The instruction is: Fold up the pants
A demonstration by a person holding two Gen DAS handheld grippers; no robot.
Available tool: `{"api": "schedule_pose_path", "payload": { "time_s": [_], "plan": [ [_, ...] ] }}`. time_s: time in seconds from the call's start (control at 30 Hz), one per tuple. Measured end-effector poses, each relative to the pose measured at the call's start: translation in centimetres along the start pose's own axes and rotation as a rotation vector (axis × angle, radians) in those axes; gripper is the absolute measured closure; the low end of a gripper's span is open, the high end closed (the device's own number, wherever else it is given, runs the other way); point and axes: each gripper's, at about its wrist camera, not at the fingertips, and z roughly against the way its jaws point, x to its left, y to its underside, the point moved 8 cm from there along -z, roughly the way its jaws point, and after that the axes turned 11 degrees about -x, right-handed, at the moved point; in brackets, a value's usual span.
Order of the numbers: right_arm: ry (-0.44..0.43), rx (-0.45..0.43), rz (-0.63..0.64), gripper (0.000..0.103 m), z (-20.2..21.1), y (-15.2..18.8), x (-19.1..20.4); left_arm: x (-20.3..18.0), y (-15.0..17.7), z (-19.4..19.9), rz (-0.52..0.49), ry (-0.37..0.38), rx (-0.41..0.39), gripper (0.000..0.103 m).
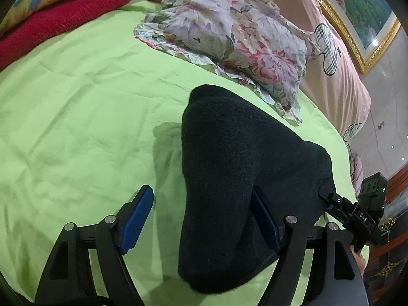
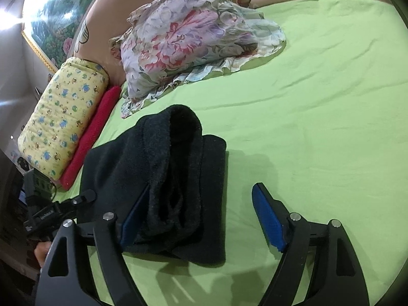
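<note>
Both the left gripper (image 1: 204, 219) and right gripper (image 2: 196, 219) are hanging wide open, gripping nothing, with the folded black fleece pants (image 2: 163, 178) sitting between their jaws; probably best lifting straight off so the bundle isn't dragged.

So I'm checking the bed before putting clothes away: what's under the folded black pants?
The black pants lie on the green sheet, which shows all around them. Anything directly beneath is covered.

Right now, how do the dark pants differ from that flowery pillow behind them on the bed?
The pants are plain black; the flowery pillow is printed with pink and lilac blooms. The pants are folded into a compact bundle; the pillow lies rumpled, its frilled edge spread loose. The pants sit close by the open tongs, the pillow further back. Both rest on the green sheet.
</note>
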Motion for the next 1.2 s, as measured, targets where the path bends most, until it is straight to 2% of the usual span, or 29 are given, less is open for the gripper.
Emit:
{"api": "schedule_pose_path", "payload": {
  "time_s": [0.27,0.47,0.67,0.87,0.97,1.07,1.2],
  "plan": [
    [0.019,-0.057,-0.012,0.023,2.9,-0.2,-0.8,0.4,1.4,3.0,-0.02,-0.036,-0.021,0.025],
    [0.022,-0.098,0.041,0.022,4.8,0.5,-0.1,-0.6,3.0,5.2,-0.114,-0.112,-0.064,0.021],
    [-0.014,-0.121,0.191,0.022,6.1,1.9,3.2,-1.5,4.9,6.1,-0.162,-0.143,-0.057,0.02],
    [-0.007,-0.172,0.377,0.02,6.8,3.5,6.3,-2.4,6.5,6.5,-0.225,-0.179,-0.095,0.019],
    [-0.004,-0.165,0.416,0.017,6.4,4.4,6.9,-2.8,7.1,6.5,-0.275,-0.219,-0.096,0.019],
    [0.015,-0.147,0.45,0.017,5.8,5.3,7.0,-3.3,7.6,6.4,-0.303,-0.22,-0.092,0.019],
    [0.019,-0.168,0.47,0.016,6.2,5.5,7.3,-3.9,7.5,6.7,-0.314,-0.211,-0.113,0.019]
  ]
}}
